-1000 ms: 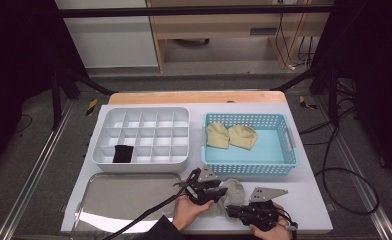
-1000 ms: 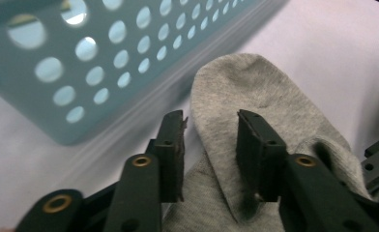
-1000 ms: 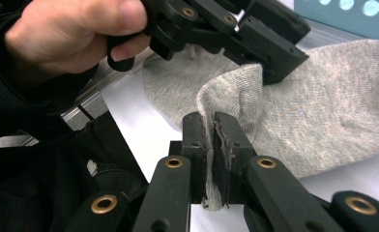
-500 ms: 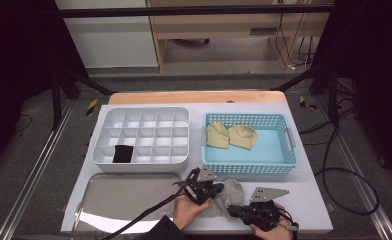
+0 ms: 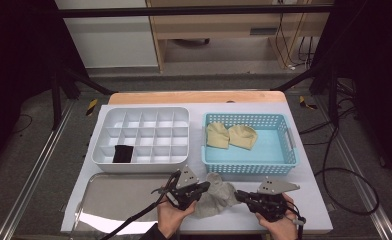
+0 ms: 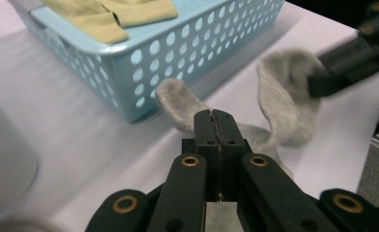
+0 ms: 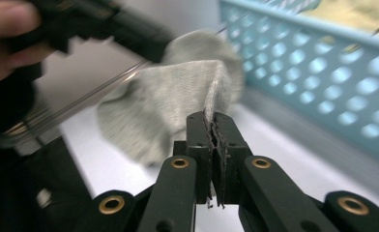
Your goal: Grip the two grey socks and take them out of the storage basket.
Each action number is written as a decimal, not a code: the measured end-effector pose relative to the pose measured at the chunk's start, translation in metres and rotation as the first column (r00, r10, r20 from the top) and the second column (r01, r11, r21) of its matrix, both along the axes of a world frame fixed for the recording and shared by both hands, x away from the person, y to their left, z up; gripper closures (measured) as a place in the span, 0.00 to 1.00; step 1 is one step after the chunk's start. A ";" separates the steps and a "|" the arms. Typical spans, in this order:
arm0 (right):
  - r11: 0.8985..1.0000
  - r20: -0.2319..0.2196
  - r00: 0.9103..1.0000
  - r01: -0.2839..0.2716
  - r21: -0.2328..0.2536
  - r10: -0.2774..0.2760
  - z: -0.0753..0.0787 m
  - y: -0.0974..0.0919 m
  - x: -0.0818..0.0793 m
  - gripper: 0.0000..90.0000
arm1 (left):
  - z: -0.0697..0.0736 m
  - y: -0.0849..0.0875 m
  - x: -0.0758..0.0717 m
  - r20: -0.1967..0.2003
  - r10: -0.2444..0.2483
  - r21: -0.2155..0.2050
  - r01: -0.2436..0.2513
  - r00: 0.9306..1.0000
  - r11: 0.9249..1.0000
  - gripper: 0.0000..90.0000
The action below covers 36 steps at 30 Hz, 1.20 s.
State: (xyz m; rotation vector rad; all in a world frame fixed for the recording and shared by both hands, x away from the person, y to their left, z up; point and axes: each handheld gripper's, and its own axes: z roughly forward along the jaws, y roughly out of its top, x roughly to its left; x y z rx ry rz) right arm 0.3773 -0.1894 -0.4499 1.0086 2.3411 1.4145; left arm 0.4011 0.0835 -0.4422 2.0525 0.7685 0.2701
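Grey sock [image 5: 216,198] is clamped between left tool [image 5: 202,188] and right tool [image 5: 239,196], beside blue basket [image 5: 249,169].

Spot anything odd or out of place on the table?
Nothing damaged or spilled. The grey sock is crumpled, pinched at each end by the left gripper and right gripper. One black item sits alone in the white divider tray.

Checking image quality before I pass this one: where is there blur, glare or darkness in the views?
High view: surroundings dark, glare patch on the metal tray. Left gripper view: left gripper sharp, grey sock and right gripper soft. Right gripper view: right gripper's jaws crisp, left gripper, hand and blue basket blurred.
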 end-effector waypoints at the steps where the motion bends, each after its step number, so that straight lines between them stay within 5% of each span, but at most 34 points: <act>1: 1.000 0.010 1.000 0.009 -0.009 -0.009 0.000 0.000 0.003 0.97 | -0.002 0.000 -0.003 -0.007 0.001 0.006 -0.001 1.000 1.000 1.00; 12: 0.999 -0.047 0.999 -0.021 -0.026 0.020 -0.013 -0.004 -0.007 0.91 | -0.028 -0.008 -0.021 -0.063 -0.012 0.064 0.016 0.998 0.998 1.00; 16: 1.000 -0.062 0.998 -0.015 -0.023 0.013 -0.019 -0.006 -0.010 0.91 | -0.022 -0.002 -0.019 -0.042 0.009 0.057 -0.007 0.999 0.998 0.90; 22: 0.999 -0.061 0.998 -0.029 -0.031 0.027 -0.018 -0.003 -0.010 0.94 | 0.001 0.009 -0.001 0.006 0.057 0.012 -0.057 0.998 0.998 0.68; 26: 0.999 -0.063 0.997 -0.035 -0.034 0.033 -0.019 -0.002 -0.009 0.95 | -0.003 0.002 0.015 0.004 0.004 0.017 -0.004 1.000 1.000 0.65; 29: 0.999 -0.063 0.997 -0.036 -0.034 0.034 -0.020 -0.003 -0.009 0.95 | -0.013 -0.005 0.023 -0.023 -0.032 0.033 0.033 0.999 0.999 0.71; 32: 0.999 -0.064 0.998 -0.032 -0.035 0.030 -0.020 -0.004 -0.008 0.96 | -0.017 -0.006 0.027 -0.047 -0.045 0.019 0.046 0.998 0.999 0.95; 36: 0.999 -0.035 0.999 -0.006 -0.035 0.005 -0.013 -0.009 -0.003 0.97 | -0.004 -0.001 0.023 -0.015 -0.018 -0.005 0.018 1.000 1.000 0.98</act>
